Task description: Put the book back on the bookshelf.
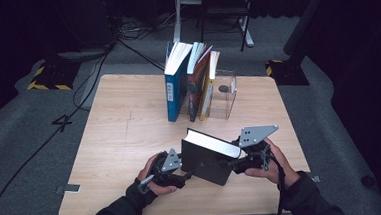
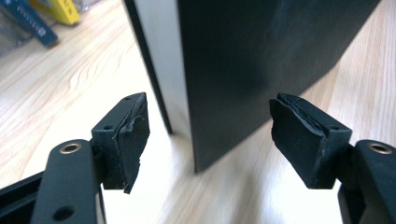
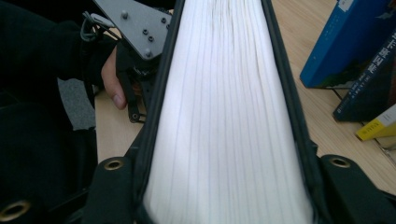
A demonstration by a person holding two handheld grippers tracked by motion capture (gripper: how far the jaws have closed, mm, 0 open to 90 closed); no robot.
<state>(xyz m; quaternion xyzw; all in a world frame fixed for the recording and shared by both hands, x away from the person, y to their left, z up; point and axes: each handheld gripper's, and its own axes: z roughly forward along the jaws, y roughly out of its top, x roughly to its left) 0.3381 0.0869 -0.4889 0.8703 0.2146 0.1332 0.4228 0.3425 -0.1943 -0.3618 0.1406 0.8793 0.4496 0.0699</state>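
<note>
holder (image 1: 227,103) props three upright books (image 1: 192,82); right gripper (image 1: 242,160) clamps black book (image 1: 209,159).

In the right gripper view the black book (image 3: 229,116) runs off the top and bottom edges, so only its white page block and the cover rims can be read; its covers hide the pads of the right gripper's (image 1: 237,163) jaws, and whether they press on it cannot be told. In the left gripper view the same book is cut by the top edge, and its title, if any, is out of sight. In the high view the book hides the tips of the left gripper (image 1: 182,177). The spine lettering on the standing books (image 1: 192,80) is too small to read, and the dark spot in the clear box (image 1: 223,93) is perhaps a small object.
</note>
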